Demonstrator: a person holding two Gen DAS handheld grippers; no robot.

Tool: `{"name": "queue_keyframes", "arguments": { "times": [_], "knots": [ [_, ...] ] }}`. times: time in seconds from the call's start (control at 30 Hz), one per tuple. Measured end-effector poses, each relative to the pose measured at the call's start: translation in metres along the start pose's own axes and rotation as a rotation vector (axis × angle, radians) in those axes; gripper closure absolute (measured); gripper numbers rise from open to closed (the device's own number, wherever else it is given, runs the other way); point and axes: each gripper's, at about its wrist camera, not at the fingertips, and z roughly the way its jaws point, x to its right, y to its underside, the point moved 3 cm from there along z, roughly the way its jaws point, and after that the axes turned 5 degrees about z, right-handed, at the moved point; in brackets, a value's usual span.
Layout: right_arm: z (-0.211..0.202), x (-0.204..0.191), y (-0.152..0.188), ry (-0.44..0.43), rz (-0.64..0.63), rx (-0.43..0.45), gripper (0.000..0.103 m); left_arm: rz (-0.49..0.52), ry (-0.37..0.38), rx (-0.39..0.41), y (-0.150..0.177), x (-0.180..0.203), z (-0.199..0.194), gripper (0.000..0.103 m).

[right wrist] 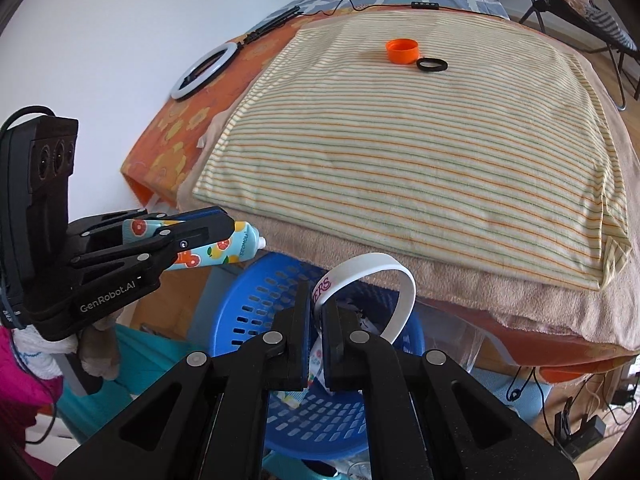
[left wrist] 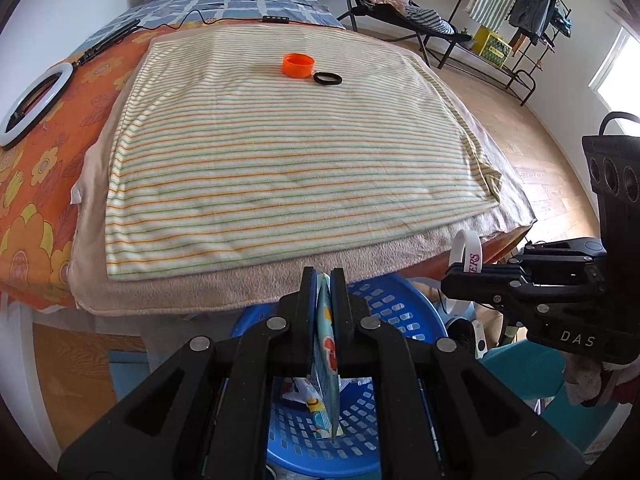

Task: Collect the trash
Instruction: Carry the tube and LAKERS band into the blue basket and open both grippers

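My left gripper (left wrist: 324, 276) is shut on a fruit-patterned tube (left wrist: 326, 364) and holds it over the blue perforated basket (left wrist: 396, 308). The tube also shows in the right wrist view (right wrist: 212, 250), clamped in the left gripper (right wrist: 230, 222). My right gripper (right wrist: 316, 292) is shut on a white paper band (right wrist: 384, 280) with pink letters, above the same basket (right wrist: 248, 312). The band and right gripper show in the left wrist view (left wrist: 466, 250). An orange cap (left wrist: 298, 65) and a black ring (left wrist: 328, 78) lie on the striped towel (left wrist: 280, 160).
The towel lies on a beige blanket (left wrist: 280, 284) over an orange flowered cover (left wrist: 36, 184). A white ring light (left wrist: 36, 100) with a cable lies at the left. Wrappers lie in the basket. A chair (left wrist: 384, 4) and a clothes rack (left wrist: 516, 20) stand on the wooden floor at the right.
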Motion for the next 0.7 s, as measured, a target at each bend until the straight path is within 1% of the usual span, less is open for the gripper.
{"name": "queue_keyframes", "arguments": {
  "times": [0.2, 0.37, 0.5, 0.7],
  "knots": [
    [0.010, -0.005, 0.026, 0.002, -0.011, -0.044, 0.100, 0.016, 0.009, -0.042, 0.025, 0.009, 0.011, 0.099],
    [0.022, -0.002, 0.043, 0.004, -0.003, -0.082, 0.100, 0.032, -0.001, -0.080, 0.040, 0.012, 0.024, 0.099],
    [0.031, -0.001, 0.053, 0.006, -0.003, -0.107, 0.100, 0.058, -0.019, -0.099, 0.051, 0.016, 0.031, 0.098],
    [0.038, -0.005, 0.060, 0.010, -0.024, -0.109, 0.100, 0.085, -0.038, -0.119, 0.061, 0.019, 0.039, 0.098]
  ]
}}
